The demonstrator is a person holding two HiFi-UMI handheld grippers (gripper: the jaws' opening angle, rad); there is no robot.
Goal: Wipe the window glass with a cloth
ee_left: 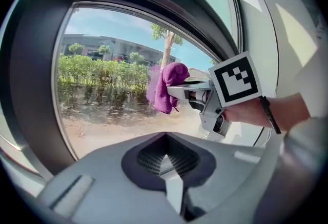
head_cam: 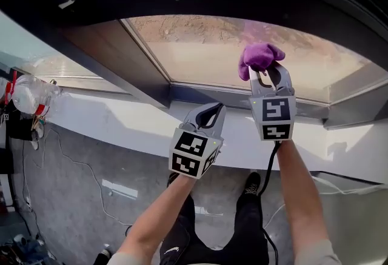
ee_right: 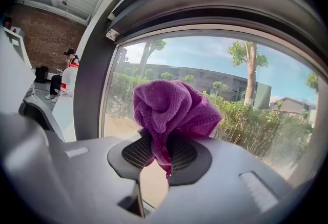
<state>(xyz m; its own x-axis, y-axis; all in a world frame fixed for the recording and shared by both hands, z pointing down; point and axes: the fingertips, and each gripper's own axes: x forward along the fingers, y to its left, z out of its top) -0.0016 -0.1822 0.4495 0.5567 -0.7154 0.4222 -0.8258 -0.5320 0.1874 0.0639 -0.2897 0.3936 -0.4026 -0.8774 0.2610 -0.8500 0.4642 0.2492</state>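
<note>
— How did the left gripper (head_cam: 209, 113) stand at that moment?

— It hung low in front of the white sill (head_cam: 121, 118), with its jaws closed together and nothing between them. It was apart from the window glass (head_cam: 200, 45) and took no part in the work.

— And the right gripper (head_cam: 269, 71)?

— It was raised higher, toward the glass. Its jaws were closed on a purple cloth (head_cam: 259, 55), which stood out of the tips as a bunched ball. The cloth was very near the pane, in its lower part, and a faint purple reflection showed beside it. I could not tell if it really touched.

— So how much of the task was done?

— I judged that very little could be counted as done. The cloth was picked up and brought to the window, but the glass showed no wiped trace, so nearly all the pane seemed left to wipe.
</note>
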